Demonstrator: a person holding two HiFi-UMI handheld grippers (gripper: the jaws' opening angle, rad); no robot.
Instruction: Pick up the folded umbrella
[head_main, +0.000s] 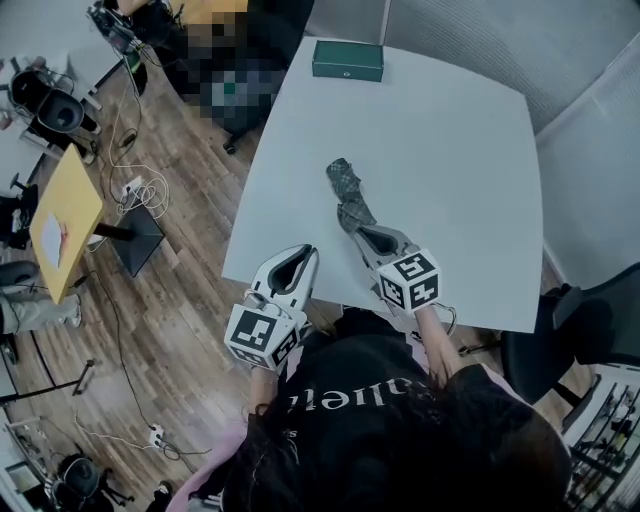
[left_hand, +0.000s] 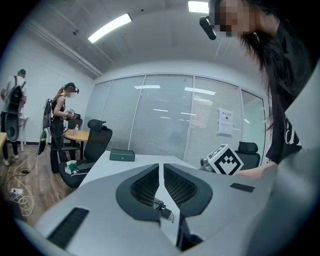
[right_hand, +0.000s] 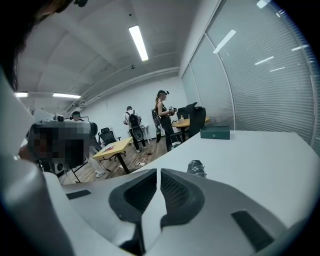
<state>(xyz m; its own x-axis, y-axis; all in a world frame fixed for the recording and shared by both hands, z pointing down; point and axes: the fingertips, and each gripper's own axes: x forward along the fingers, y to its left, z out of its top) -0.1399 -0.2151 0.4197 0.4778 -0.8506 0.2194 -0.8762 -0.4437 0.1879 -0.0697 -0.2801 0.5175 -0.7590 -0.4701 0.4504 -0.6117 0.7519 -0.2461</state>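
Jaws of the left gripper (head_main: 306, 252) and the right gripper (head_main: 360, 236) were clenched empty; the folded umbrella (head_main: 348, 195) was seen lying on the table (head_main: 450, 140), just beyond the right gripper.

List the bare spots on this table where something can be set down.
Widest free patch: the table right of the folded umbrella, to its right edge. Also bare: the stretch between the green box and the umbrella, and a narrower strip along the left edge. Crowded: the near edge, with the right gripper at the umbrella's end and the left gripper beside it.
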